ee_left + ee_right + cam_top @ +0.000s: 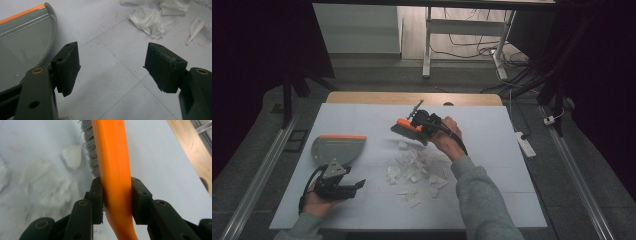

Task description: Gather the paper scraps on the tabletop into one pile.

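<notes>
Right hand-held gripper [424,125] is clamped on the orange brush [408,127]; in the right gripper view both jaws press flat against the sides of its orange back [113,167], with grey bristles [89,150] fanning to one side. Judgement: the brush is light, its plastic back stiff and somewhat slick, so a hold across the back near the bristle end, as now, should keep it from twisting; the bristles are soft and will flex on the table [492,145].

Brush position: held just above the table, at the far edge of the paper scraps [414,172], bristles pointing down and toward the person's left.

Scraps: torn white paper, crumpled. Judgement: very light, apt to scatter or skip under a fast stroke; slow low sweeps are advisable.

Left hand-held gripper [343,187] has its jaws spread wide with nothing between them, low over the table near the front edge. The dustpan [336,149], grey with an orange strip, lies flat just beyond it, untouched; in the left gripper view its toothed rim [48,47] sits beside the left jaw. Judgement: thin rigid plastic, light, best taken at the rear.

Scraps lie between dustpan and brush.
</notes>
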`<state>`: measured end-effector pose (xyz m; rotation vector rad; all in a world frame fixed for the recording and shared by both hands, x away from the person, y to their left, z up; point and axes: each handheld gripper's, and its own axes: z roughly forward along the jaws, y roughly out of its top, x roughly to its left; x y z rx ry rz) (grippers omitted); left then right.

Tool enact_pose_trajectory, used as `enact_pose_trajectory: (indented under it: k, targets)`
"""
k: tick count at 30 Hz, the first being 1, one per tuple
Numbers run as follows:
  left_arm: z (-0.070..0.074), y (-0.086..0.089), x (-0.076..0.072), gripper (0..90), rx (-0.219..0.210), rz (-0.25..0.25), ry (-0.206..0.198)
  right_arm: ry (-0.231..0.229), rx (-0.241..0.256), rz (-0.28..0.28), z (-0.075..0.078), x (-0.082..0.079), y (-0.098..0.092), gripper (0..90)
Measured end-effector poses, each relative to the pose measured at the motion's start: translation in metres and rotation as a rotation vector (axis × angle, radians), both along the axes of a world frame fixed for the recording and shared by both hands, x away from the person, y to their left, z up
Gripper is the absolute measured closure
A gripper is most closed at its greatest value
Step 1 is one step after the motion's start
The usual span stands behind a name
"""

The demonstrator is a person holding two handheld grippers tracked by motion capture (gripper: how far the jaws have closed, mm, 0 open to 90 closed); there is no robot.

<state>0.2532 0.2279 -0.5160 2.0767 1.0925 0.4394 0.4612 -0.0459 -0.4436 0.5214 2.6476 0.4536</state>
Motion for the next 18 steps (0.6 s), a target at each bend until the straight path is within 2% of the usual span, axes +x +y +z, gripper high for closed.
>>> enact_pose_trajectory:
  k: [5,7,8,12,16,18]
  targets:
    - [0.0,0.002,0.0,28.8,-0.005,0.002,-0.003,-0.024,-0.065,0.006,-0.016,0.011,0.019,66.8]
    - [0.0,0.003,0.0,28.8,-0.003,0.003,-0.003,-0.003,-0.07,0.018,-0.02,0.01,0.024,66.8]
    - [0.0,0.003,0.0,28.9,-0.004,0.004,-0.003,0.008,-0.068,0.03,-0.02,0.007,0.026,66.8]
    - [0.0,0.003,0.0,28.9,-0.002,0.005,-0.004,0.007,-0.141,0.124,-0.02,-0.011,0.029,66.9]
    - [0.0,0.001,0.0,28.9,0.005,-0.002,-0.002,0.037,-0.143,0.199,-0.018,-0.03,0.017,66.9]
    - [0.0,0.0,0.0,28.9,0.01,-0.004,0.0,0.043,-0.119,0.201,-0.013,-0.035,0.009,66.9]
